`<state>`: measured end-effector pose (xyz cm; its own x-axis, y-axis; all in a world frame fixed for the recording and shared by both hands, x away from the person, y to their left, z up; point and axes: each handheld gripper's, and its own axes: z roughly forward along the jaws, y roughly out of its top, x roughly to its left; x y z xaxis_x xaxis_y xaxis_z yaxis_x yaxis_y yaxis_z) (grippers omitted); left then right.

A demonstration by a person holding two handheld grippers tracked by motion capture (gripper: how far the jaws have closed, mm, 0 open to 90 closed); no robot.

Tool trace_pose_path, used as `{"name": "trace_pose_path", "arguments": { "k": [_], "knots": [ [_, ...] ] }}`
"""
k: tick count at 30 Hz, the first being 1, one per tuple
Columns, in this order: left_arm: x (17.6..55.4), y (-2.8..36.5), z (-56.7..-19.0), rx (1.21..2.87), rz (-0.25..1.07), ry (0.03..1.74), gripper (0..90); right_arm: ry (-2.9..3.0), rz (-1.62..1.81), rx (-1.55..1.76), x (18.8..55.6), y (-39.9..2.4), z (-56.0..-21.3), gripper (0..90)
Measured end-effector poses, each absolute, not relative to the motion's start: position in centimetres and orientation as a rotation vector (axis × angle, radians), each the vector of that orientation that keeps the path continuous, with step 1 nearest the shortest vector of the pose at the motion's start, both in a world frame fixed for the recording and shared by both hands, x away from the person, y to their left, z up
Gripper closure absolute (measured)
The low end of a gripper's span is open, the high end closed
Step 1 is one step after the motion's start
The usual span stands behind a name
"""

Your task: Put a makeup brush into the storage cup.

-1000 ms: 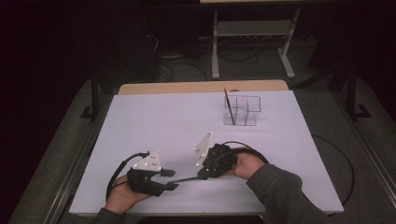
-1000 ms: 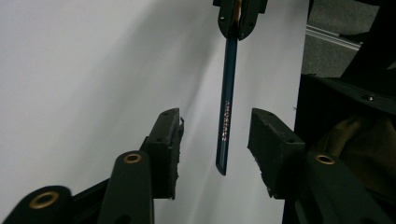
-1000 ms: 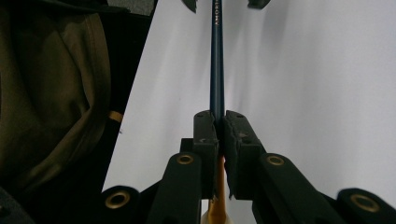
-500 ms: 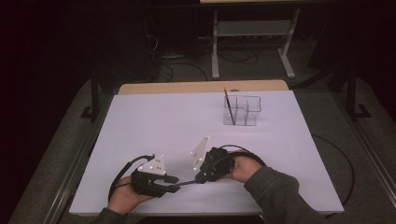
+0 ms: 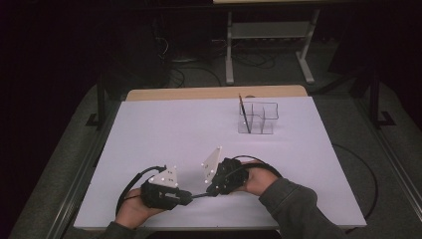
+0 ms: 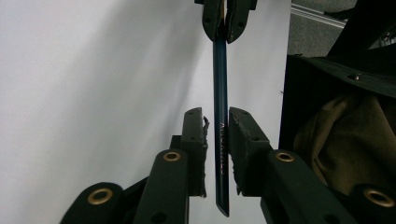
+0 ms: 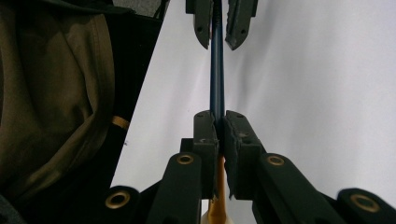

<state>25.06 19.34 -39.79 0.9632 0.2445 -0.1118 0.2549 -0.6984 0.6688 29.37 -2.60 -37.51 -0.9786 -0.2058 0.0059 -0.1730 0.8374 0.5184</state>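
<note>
A dark blue pencil (image 6: 220,140) lies stretched between the two tools, low over the white surface (image 5: 164,134) near its 6 o'clock edge. The right tool (image 7: 218,128) is clamped tight on one end of the pencil, its pads pressed against the shaft. The left tool (image 6: 217,140) has just been closing around the other end; narrow slits of light show on both sides of the shaft, so its pads stand just beside the pencil without pressing it. In the high view the left tool sits at about 7 o'clock of the surface and the right tool just beside it at 6 o'clock. A clear divided holder (image 5: 259,119) with another pencil (image 5: 243,112) upright in it stands well apart, toward 1 o'clock.
</note>
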Motion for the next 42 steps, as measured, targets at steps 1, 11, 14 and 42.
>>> {"name": "trace_pose_path", "arguments": {
  "k": [1, 11, 14, 42],
  "knots": [
    [25.1, 19.3, -39.8, 2.373, -0.021, 0.346, 78.6, -2.951, -0.826, 0.309, 29.3, -2.6, -37.5, 83.0],
    [25.0, 19.3, -39.9, 2.378, -0.038, 0.343, 83.7, -2.96, -0.83, 0.332, 29.4, -2.4, -37.5, 83.0],
    [25.1, 19.3, -39.9, 2.375, -0.036, 0.342, 84.1, -2.956, -0.821, 0.318, 29.3, -2.4, -37.5, 83.0],
    [24.9, 19.8, -39.3, 2.315, 0.01, 0.32, 84.7, -2.812, -1.039, 0.116, 30.9, -6.1, -38.3, 76.2]
  ]
}}
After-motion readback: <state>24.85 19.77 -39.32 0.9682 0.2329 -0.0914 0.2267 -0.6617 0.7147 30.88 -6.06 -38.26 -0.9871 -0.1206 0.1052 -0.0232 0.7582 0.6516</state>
